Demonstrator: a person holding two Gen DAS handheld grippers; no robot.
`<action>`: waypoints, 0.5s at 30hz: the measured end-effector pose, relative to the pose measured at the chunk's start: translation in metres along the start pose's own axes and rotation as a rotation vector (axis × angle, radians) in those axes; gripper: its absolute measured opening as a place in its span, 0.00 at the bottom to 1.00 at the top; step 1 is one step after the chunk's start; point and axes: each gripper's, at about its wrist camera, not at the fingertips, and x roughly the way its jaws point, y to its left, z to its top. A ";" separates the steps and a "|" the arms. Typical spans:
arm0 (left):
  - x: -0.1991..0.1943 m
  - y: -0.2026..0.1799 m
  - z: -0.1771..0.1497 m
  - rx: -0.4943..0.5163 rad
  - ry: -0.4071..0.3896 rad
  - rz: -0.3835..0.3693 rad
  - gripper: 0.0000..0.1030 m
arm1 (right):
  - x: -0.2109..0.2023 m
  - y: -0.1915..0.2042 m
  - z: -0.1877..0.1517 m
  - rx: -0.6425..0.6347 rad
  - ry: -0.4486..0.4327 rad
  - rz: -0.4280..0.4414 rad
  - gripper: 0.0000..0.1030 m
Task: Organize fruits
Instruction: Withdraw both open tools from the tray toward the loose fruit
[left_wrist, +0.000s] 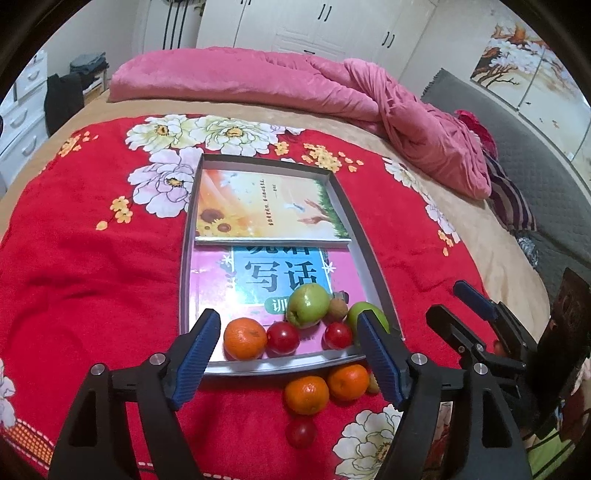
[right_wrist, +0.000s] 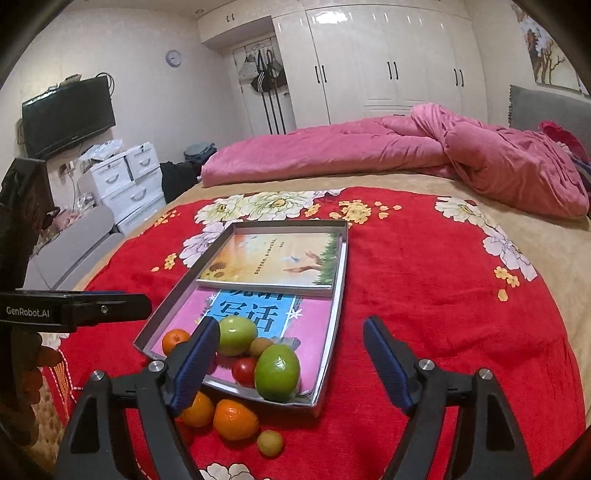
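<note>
Left wrist view: left gripper (left_wrist: 286, 345) hovers with jaws wide, nothing held — an orange (left_wrist: 245, 339), tomatoes and two green apples (left_wrist: 307, 305) sit inside the tray (left_wrist: 373, 243) on the bed. Right gripper (right_wrist: 290, 360) is also spread and empty; two oranges (right_wrist: 235, 420) lie outside the tray's near edge.

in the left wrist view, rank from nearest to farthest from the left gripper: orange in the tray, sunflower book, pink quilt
1. orange in the tray, at the near rim, close ahead of the left gripper.
2. sunflower book, in the tray's far half.
3. pink quilt, heaped across the bed's far side.
</note>
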 end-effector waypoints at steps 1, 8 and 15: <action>-0.001 0.000 0.000 0.001 -0.003 0.002 0.76 | -0.001 0.000 0.000 0.000 -0.001 0.002 0.79; -0.007 -0.003 -0.002 0.013 -0.010 0.016 0.77 | -0.004 0.004 -0.003 -0.006 0.005 0.021 0.85; -0.009 -0.004 -0.010 0.026 -0.001 0.035 0.77 | -0.005 0.008 -0.007 -0.009 0.029 0.029 0.87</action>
